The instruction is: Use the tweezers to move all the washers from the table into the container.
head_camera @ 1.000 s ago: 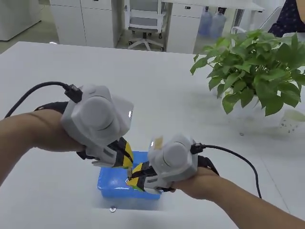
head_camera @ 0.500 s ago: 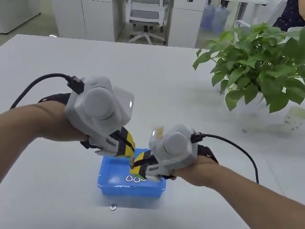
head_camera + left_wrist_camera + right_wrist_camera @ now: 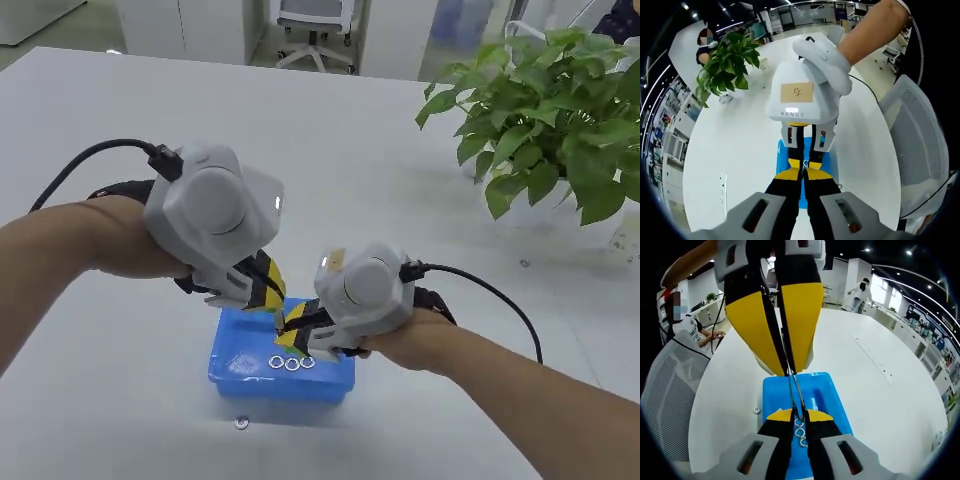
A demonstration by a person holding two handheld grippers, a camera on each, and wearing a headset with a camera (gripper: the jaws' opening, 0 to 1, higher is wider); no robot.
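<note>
Here, a person's two forearms (image 3: 60, 265) reach over a white desk (image 3: 380, 190). Each holds a grey hand-held gripper with black-and-yellow jaws, and the two point at each other above a small blue container (image 3: 282, 386).

The left hand-held gripper (image 3: 267, 297) sits higher and slants down to the right. Its jaws are pressed together on the upper part of a pair of thin metal tweezers (image 3: 796, 396). The right hand-held gripper (image 3: 293, 338) is lower, just above the container's right half. Its jaws are drawn close on either side of the tweezers' lower arms — whether they actually press the arms cannot be told. In the right gripper view the tweezers run from between the left gripper's jaws down to the right gripper's tips, ending over the container.

Three washers (image 3: 292, 363) lie in a short row on the container's floor near its front wall, close to the tweezers' lower end. One loose washer (image 3: 241, 423) lies on the desk just in front of the container, not touching it.

A leafy green potted plant (image 3: 545, 110) stands well apart at the desk's far right. Black cables (image 3: 90, 165) trail from both grippers.
</note>
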